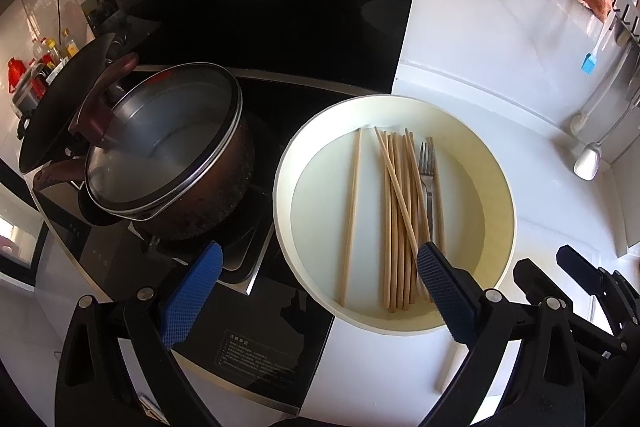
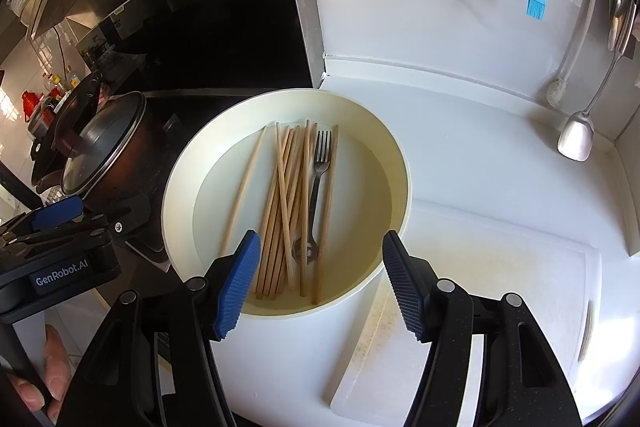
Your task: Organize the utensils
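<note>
Your right gripper [image 2: 318, 281] is hanging over the near rim of the bowl [image 2: 394, 163], jaws apart and holding nothing.

From its tips the chopsticks [image 2: 286, 211] and 1 fork [image 2: 316, 187] are lying toward 12 o'clock inside the bowl, long axes running 6 to 12. Your left gripper [image 1: 320, 291], also standing open and empty, is sitting off toward 9 o'clock, so I'm judging the right nearer.

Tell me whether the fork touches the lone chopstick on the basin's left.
Apart. The right wrist view shows the fork lying among the bundled chopsticks, with bare basin floor separating them from the lone chopstick.
</note>
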Demonstrator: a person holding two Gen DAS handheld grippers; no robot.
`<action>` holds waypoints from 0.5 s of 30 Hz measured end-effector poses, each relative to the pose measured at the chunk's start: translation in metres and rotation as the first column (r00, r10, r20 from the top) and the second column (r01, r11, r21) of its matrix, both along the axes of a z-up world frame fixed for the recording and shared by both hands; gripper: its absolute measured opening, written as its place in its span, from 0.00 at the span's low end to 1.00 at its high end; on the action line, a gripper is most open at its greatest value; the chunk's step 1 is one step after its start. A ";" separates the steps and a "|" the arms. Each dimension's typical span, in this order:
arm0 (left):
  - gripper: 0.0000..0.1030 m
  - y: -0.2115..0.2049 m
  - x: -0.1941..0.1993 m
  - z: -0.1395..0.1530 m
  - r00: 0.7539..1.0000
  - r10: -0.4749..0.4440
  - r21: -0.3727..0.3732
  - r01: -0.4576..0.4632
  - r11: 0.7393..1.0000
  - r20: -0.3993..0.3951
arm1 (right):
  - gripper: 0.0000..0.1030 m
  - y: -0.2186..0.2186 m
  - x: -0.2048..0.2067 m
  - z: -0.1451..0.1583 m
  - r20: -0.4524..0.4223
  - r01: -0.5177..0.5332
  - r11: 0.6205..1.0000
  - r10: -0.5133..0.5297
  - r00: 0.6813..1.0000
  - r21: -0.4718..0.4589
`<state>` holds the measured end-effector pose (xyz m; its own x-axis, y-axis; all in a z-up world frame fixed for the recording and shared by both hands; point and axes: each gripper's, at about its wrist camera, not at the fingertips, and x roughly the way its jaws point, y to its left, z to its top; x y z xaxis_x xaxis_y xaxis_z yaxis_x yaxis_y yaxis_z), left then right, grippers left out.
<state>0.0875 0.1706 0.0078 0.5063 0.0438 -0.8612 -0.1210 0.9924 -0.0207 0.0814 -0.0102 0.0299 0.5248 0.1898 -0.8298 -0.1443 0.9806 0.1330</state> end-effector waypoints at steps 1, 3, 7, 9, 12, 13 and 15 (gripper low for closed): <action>0.93 0.000 0.000 0.000 1.000 0.000 0.000 0.000 1.000 -0.001 | 0.59 0.000 0.000 0.000 -0.001 0.000 1.000 0.000 1.000 0.000; 0.93 0.001 -0.001 -0.001 1.000 0.000 -0.008 0.000 1.000 0.002 | 0.59 0.000 0.000 0.000 -0.001 0.000 1.000 0.000 1.000 0.001; 0.93 0.002 -0.002 0.001 1.000 -0.003 -0.020 0.003 1.000 0.013 | 0.59 0.000 0.000 0.000 0.001 -0.001 1.000 0.001 1.000 0.001; 0.93 0.001 -0.001 0.000 1.000 -0.005 -0.011 0.005 1.000 0.007 | 0.59 0.000 0.000 0.000 0.001 -0.002 1.000 0.002 1.000 0.001; 0.93 0.001 0.000 -0.001 1.000 -0.002 -0.010 0.002 1.000 -0.007 | 0.59 0.000 0.000 0.000 0.001 -0.001 1.000 0.001 1.000 0.001; 0.93 0.001 0.000 -0.002 1.000 -0.001 -0.010 0.001 1.000 -0.008 | 0.59 0.000 0.000 0.000 0.001 -0.001 1.000 0.001 1.000 0.001; 0.93 0.002 0.002 -0.002 1.000 -0.003 -0.010 0.002 1.000 -0.011 | 0.59 0.000 0.000 0.000 0.001 -0.001 1.000 0.001 1.000 0.002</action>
<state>0.0892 0.1726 0.0059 0.4972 0.0340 -0.8669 -0.1189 0.9925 -0.0292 0.0810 -0.0100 0.0298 0.5256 0.1916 -0.8289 -0.1450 0.9802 0.1347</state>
